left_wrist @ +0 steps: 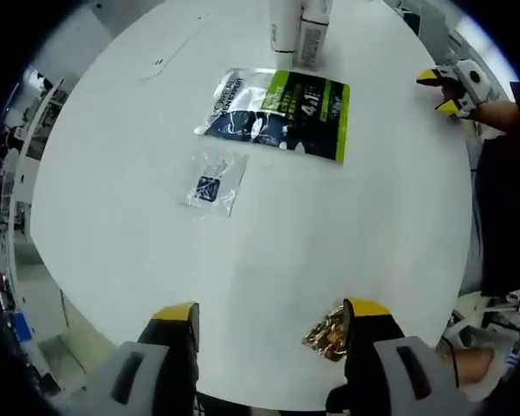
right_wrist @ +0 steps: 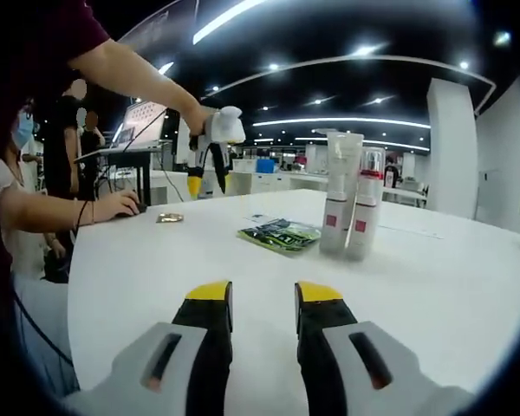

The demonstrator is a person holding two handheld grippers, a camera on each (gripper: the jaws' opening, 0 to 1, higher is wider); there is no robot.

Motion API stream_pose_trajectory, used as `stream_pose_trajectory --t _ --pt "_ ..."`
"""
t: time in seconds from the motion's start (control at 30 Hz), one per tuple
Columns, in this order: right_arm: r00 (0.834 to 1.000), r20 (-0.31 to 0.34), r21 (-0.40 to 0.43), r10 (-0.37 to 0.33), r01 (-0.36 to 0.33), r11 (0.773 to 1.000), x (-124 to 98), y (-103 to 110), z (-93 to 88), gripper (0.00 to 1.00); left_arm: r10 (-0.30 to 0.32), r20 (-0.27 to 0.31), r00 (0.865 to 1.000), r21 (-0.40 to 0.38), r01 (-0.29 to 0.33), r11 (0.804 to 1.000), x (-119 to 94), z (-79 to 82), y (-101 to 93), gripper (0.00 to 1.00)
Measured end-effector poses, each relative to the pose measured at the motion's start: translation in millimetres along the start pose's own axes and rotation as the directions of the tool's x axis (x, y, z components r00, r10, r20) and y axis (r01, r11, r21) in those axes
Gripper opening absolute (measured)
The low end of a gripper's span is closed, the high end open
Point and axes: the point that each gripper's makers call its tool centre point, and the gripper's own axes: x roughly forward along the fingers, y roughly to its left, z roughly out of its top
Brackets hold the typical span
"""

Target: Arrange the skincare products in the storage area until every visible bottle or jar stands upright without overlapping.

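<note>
Two tall white bottles (left_wrist: pixel 286 26) (left_wrist: pixel 315 35) stand upright, touching side by side, at the far edge of the round white table (left_wrist: pixel 373 225). In the right gripper view the same bottles (right_wrist: pixel 340 195) (right_wrist: pixel 366 208) show red labels. A flat green and dark sachet pack (left_wrist: pixel 277 113) (right_wrist: pixel 282 234) lies just in front of them. My left gripper (left_wrist: pixel 273 316) hovers open above the near table edge, holding nothing. My right gripper (right_wrist: pixel 264 299) is low over the table with its jaws a little apart and empty; it also appears as the right gripper (left_wrist: pixel 439 91) beyond the table's rim.
A small clear sachet (left_wrist: pixel 215 182) lies mid-table. A gold foil packet (left_wrist: pixel 327 334) (right_wrist: pixel 169 217) rests near the edge by my left gripper's right jaw. A hand holds the left gripper (right_wrist: pixel 210 184) above the table. A seated person (right_wrist: pixel 35 208) is at the left.
</note>
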Motion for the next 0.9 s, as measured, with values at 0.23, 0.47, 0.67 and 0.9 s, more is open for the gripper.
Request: stream_pose_trajectory --t 0.23,0.47,0.67,0.9 --pt "1.0 0.001 -0.005 0.007 -0.007 1.0 0 1 0.3 0.27 -0.045 -0.094 0.995 -0.052 0.04 0.998 4 -44.9 -37.9 0.66" --pt "1.0 0.001 0.005 0.001 -0.001 1.0 -1 0 0.1 0.27 -0.123 -0.008 0.992 -0.465 0.106 0.879 22 -45.4 -60.3 0.68" --pt "1.0 -0.002 0.004 0.001 -0.001 1.0 -1 0 -0.7 0.26 -0.083 -0.029 0.996 -0.483 0.058 0.874 40 -51.2 -64.9 0.58" --pt "1.0 -0.001 0.005 -0.002 0.002 1.0 -2 -1 -0.3 0.26 -0.012 -0.019 1.0 -0.548 0.0 0.837 42 -53.3 -54.1 0.57"
